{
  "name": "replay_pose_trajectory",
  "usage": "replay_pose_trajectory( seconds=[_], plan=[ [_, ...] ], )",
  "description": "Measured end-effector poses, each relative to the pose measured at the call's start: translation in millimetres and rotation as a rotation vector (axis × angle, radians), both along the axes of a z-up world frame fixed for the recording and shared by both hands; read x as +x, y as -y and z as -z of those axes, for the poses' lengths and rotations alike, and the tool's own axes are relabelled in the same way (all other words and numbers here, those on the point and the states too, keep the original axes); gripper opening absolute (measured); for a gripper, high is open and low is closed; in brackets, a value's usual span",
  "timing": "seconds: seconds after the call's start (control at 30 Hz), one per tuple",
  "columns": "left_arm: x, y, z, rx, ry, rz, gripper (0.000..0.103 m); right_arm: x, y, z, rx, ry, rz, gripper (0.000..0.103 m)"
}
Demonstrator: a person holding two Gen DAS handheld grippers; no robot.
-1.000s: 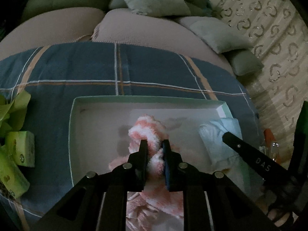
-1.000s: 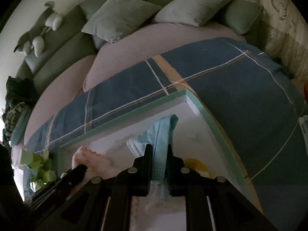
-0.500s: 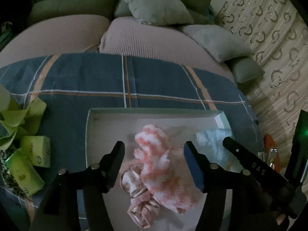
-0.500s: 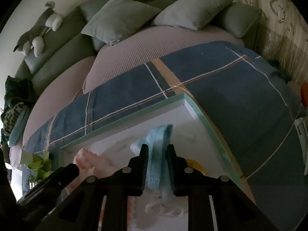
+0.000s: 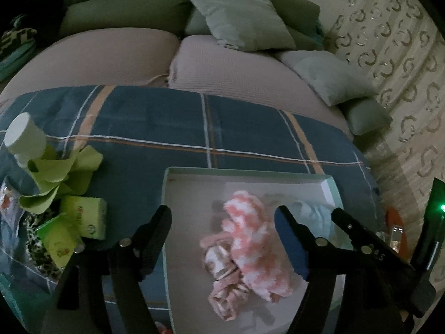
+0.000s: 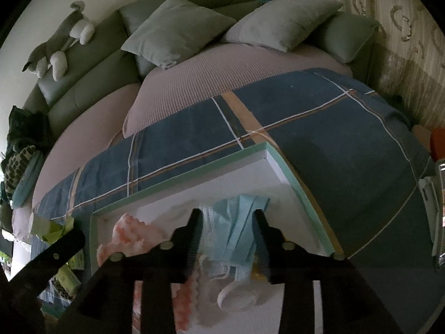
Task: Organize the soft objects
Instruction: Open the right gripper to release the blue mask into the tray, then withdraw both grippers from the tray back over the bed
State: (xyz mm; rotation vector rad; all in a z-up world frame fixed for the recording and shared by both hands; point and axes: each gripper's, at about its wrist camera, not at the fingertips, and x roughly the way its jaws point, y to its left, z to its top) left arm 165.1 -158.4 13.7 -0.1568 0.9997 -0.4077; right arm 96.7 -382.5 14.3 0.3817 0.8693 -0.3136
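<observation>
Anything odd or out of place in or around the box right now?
Nothing damaged or spilled. The pink fuzzy sock and the blue face mask lie inside the box, loosely heaped rather than folded. Green packets and a ribbon sit outside it on the blanket.

dim, murky fisheye views, edges bowed and vignetted black, foreground slightly blurred.
</observation>
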Motion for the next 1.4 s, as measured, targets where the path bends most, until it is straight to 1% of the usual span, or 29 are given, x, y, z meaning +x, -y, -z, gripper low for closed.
replay_pose_trajectory(
  seconds=[0.07,0.1,0.17,0.2,0.23,0.27,0.33,0.37,0.43,0.53,0.57,0.63,0.7,0.87,1.1,1.23,1.4],
  plan=[
    [0.7,-5.0,0.4,0.009,0.001,-0.023,0.079,0.8,-1.9,0.5,-0.007,-0.005,-0.005,0.049],
    [1.7,-7.8,0.8,0.016,0.002,-0.037,0.080,1.5,-3.1,0.6,-0.012,-0.008,-0.008,0.053],
    [2.8,-12.4,2.9,0.025,0.004,-0.056,0.083,3.0,-5.6,1.2,-0.021,-0.015,-0.015,0.056],
    [3.7,-14.8,3.8,0.030,0.004,-0.069,0.084,3.7,-7.3,1.7,-0.026,-0.018,-0.020,0.059],
    [4.6,-17.0,4.3,0.035,0.004,-0.080,0.086,4.3,-8.9,1.9,-0.030,-0.020,-0.023,0.063],
    [5.3,-19.7,5.0,0.040,0.006,-0.095,0.090,5.0,-10.5,2.2,-0.036,-0.023,-0.028,0.065],
    [6.6,-24.9,6.9,0.049,0.008,-0.118,0.093,6.2,-13.6,2.6,-0.051,-0.029,-0.037,0.069],
    [7.0,-27.2,7.6,0.050,0.005,-0.125,0.093,6.9,-15.5,2.8,-0.061,-0.033,-0.042,0.070],
    [8.9,-32.6,9.5,0.038,-0.008,-0.135,0.093,7.5,-17.5,2.7,-0.076,-0.034,-0.047,0.077],
    [10.5,-39.5,11.9,0.030,-0.022,-0.157,0.099,8.1,-20.7,2.5,-0.092,-0.035,-0.054,0.081],
    [10.6,-41.2,12.1,0.031,-0.022,-0.163,0.100,8.1,-21.8,2.5,-0.098,-0.036,-0.055,0.084],
    [10.0,-45.3,12.0,0.029,-0.020,-0.177,0.100,8.1,-22.5,2.6,-0.107,-0.036,-0.055,0.094],
    [9.7,-49.0,10.4,0.028,-0.010,-0.188,0.100,8.1,-23.7,2.4,-0.116,-0.034,-0.056,0.103],
    [7.9,-58.3,4.6,0.024,0.017,-0.214,0.103,6.7,-24.7,1.8,-0.122,-0.026,-0.050,0.103],
    [5.2,-69.4,5.6,-0.004,0.002,-0.233,0.103,4.5,-26.1,-1.8,-0.106,-0.017,-0.059,0.103],
    [0.7,-73.1,2.0,0.011,0.015,-0.241,0.103,3.0,-29.7,-6.3,-0.089,0.004,-0.077,0.103],
    [-6.5,-82.3,-5.7,-0.012,0.035,-0.253,0.103,2.8,-39.8,-10.2,-0.074,0.026,-0.114,0.103]
  ],
)
